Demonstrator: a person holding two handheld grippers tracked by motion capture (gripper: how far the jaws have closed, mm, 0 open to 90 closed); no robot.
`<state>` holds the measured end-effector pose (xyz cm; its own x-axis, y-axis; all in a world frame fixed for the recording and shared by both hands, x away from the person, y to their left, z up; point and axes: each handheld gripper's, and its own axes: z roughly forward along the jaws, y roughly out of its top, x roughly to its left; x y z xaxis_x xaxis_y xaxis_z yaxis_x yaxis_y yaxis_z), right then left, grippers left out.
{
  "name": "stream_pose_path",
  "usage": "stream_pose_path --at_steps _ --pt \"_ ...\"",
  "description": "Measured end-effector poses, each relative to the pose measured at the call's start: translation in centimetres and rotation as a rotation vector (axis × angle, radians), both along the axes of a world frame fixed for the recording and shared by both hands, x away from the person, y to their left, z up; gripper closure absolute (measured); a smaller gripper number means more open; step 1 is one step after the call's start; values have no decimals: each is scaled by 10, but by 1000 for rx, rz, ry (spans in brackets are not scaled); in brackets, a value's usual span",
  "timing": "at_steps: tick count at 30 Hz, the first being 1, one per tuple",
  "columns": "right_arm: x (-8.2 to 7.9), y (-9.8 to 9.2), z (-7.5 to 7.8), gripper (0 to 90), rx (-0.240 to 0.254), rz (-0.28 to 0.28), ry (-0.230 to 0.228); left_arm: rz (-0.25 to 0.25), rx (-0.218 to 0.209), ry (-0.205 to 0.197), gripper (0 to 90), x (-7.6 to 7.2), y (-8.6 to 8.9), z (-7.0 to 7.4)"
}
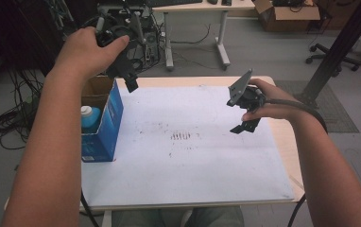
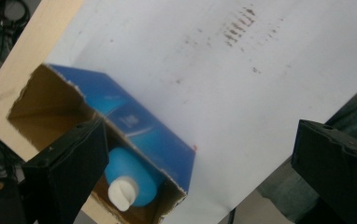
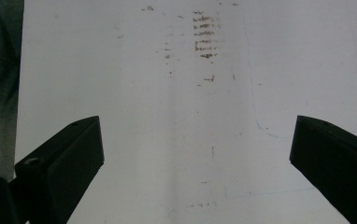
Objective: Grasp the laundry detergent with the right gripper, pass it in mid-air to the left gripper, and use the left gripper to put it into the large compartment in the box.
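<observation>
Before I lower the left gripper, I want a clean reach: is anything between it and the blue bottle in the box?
Nothing visible blocks it. The left gripper hangs open above the blue box, whose top is open, and the blue bottle stands inside with its white cap exposed. Only the box's cardboard walls crowd it.

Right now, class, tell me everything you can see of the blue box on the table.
The blue box is cardboard, brown inside, with its top open and the edges roughly torn. It stands upright at the table's left edge, partly on the white sheet. Inside stands a blue bottle with a white cap. The left gripper hovers above it, open, not touching.
</observation>
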<state>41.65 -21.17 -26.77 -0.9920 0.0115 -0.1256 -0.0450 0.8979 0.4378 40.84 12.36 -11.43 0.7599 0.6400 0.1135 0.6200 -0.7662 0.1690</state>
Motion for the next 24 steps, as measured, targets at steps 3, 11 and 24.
stream_pose_path --at_steps 3,11,24 --pt "0 -1 0 28 -3 -4 3 -74 -5 -7 45 -2 -10 1" --pt "-2 -4 0 28 -11 -11 7 -314 -8 33 44 -10 -40 -11" --pt "-4 -4 -2 29 -35 -13 14 -502 53 112 46 -19 -77 -47"
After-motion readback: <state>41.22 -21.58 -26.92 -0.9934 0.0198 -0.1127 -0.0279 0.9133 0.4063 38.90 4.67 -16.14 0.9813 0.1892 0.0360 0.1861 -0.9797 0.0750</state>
